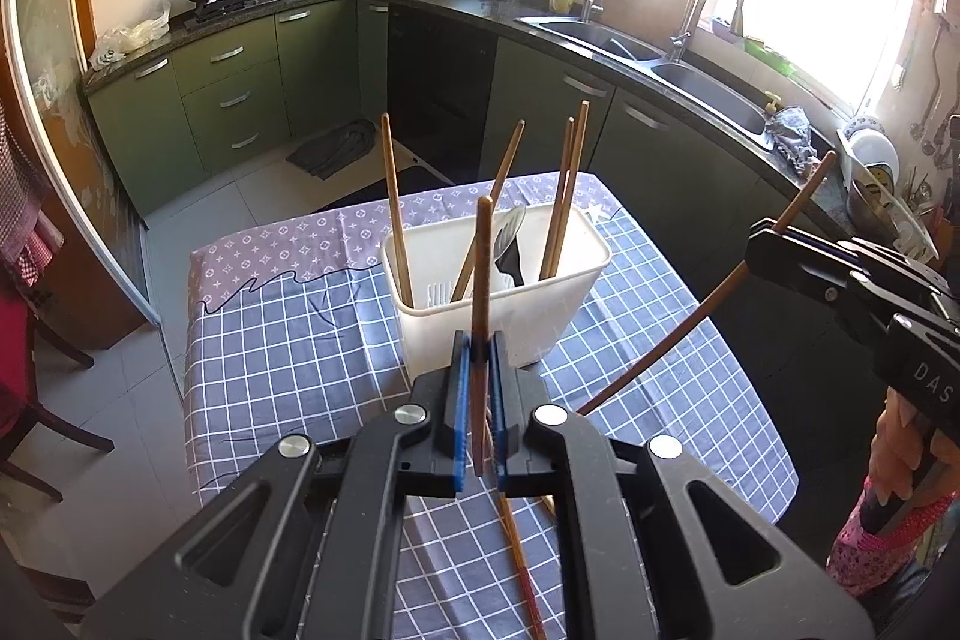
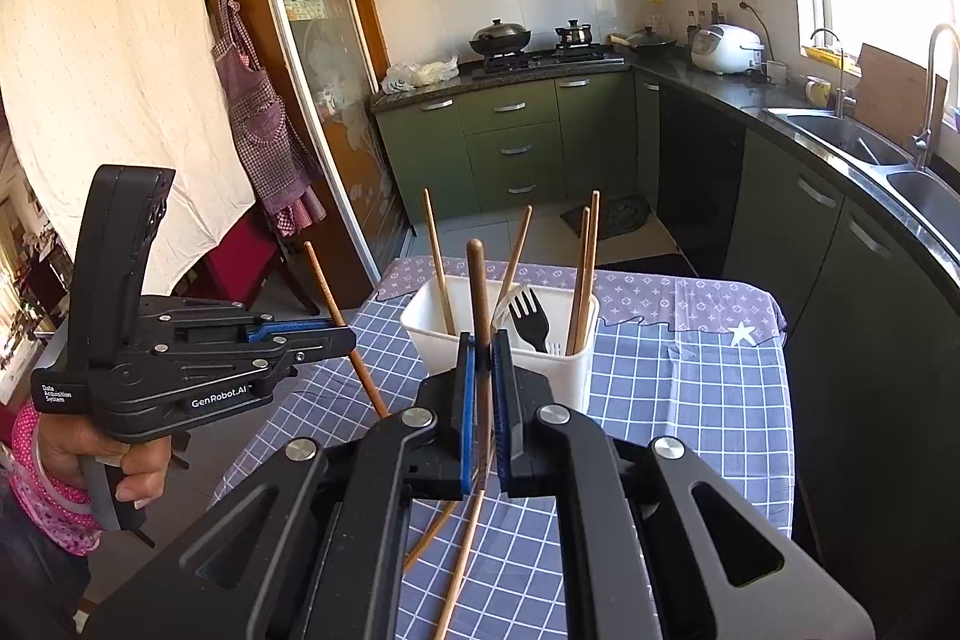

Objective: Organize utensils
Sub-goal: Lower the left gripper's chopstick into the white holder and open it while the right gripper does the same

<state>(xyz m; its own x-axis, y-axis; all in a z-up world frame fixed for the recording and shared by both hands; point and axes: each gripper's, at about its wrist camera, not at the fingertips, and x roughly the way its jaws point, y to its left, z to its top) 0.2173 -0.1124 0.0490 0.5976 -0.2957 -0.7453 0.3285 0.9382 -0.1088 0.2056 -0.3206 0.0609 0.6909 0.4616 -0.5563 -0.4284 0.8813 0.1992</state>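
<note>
Both claws are clamped tight, each on one wooden chopstick. My left claw [image 1: 478, 340] pinches its chopstick [image 1: 482, 268] upright, the tip rising in front of the white bin [image 1: 576, 292]. My right claw [image 2: 485, 340] grips its own chopstick [image 2: 478, 292] the same way, held above the desk [image 2: 690, 400] just short of the bin.

I'd judge the main risk to be the thin round sticks pivoting between the flat pads, since each is held at a single point, and slipping as I tilt them toward the bin. The bin already holds four leaning chopsticks and a black fork [image 2: 531, 319]; a stick coming in at a slant could knock one of them or tip the light bin. The two claws sit close, so they could clash over the opening. More chopsticks lie loose on the cloth below.
</note>
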